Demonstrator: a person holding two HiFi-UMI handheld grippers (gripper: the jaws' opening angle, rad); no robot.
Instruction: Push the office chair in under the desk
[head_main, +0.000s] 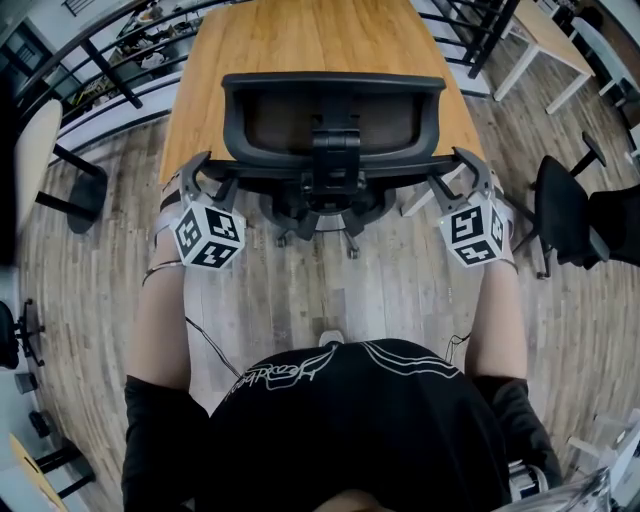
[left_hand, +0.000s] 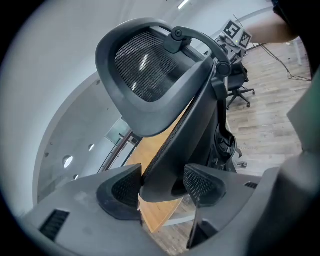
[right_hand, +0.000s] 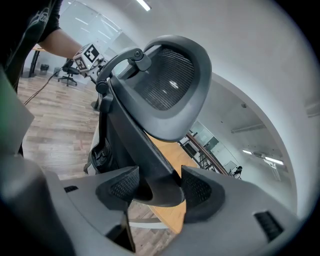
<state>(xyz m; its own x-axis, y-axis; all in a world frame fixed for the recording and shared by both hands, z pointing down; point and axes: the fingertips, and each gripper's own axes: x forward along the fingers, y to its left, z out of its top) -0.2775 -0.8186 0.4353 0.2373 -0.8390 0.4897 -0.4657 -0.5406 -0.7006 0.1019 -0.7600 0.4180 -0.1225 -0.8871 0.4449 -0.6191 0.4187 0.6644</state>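
Note:
The black mesh-backed office chair (head_main: 333, 120) stands at the near edge of the wooden desk (head_main: 300, 35), its seat tucked under the top and its wheeled base (head_main: 318, 225) showing on the floor. My left gripper (head_main: 197, 172) is shut on the left edge of the backrest frame. My right gripper (head_main: 470, 168) is shut on the right edge. In the left gripper view the chair (left_hand: 145, 80) rises ahead, and its frame sits pinched in the left gripper (left_hand: 161, 187). The right gripper view mirrors this: the chair (right_hand: 170, 85) is clamped in the right gripper (right_hand: 159, 187).
A second black chair (head_main: 565, 215) stands close on the right, and a beige chair (head_main: 35, 150) is at the far left. A white table (head_main: 545, 35) sits at the back right. A dark railing (head_main: 110, 60) runs behind the desk. The floor is wood plank.

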